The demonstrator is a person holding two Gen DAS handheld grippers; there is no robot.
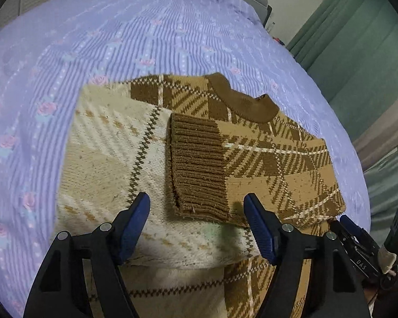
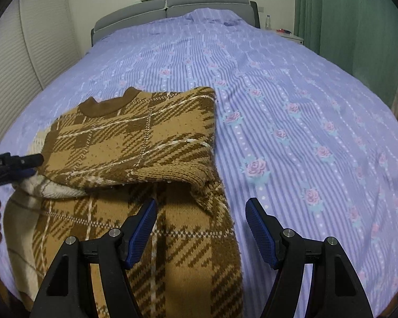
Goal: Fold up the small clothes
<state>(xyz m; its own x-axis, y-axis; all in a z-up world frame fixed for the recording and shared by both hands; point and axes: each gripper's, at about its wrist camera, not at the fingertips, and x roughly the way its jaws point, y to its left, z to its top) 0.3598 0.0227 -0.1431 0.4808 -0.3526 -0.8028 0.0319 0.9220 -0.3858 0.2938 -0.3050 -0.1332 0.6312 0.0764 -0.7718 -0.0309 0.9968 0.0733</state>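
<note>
A brown and cream plaid knit sweater [image 1: 273,164] lies on the bed, both sleeves folded in over the body. The brown ribbed cuff [image 1: 199,167] rests in the middle, the collar [image 1: 241,100] at the far side. My left gripper [image 1: 196,225] is open and empty, hovering over the near part of the sweater by the cuff. My right gripper [image 2: 201,225] is open and empty over the sweater's [image 2: 135,143] right edge. The left gripper also shows at the left of the right wrist view [image 2: 13,169], the right gripper at the lower right of the left wrist view [image 1: 355,241].
The bed carries a purple striped sheet [image 2: 291,106] with pink roses. A grey headboard [image 2: 172,8] stands at the far end. Green curtains [image 2: 353,26] hang on the right, a nightstand [image 2: 284,33] with small items beside them.
</note>
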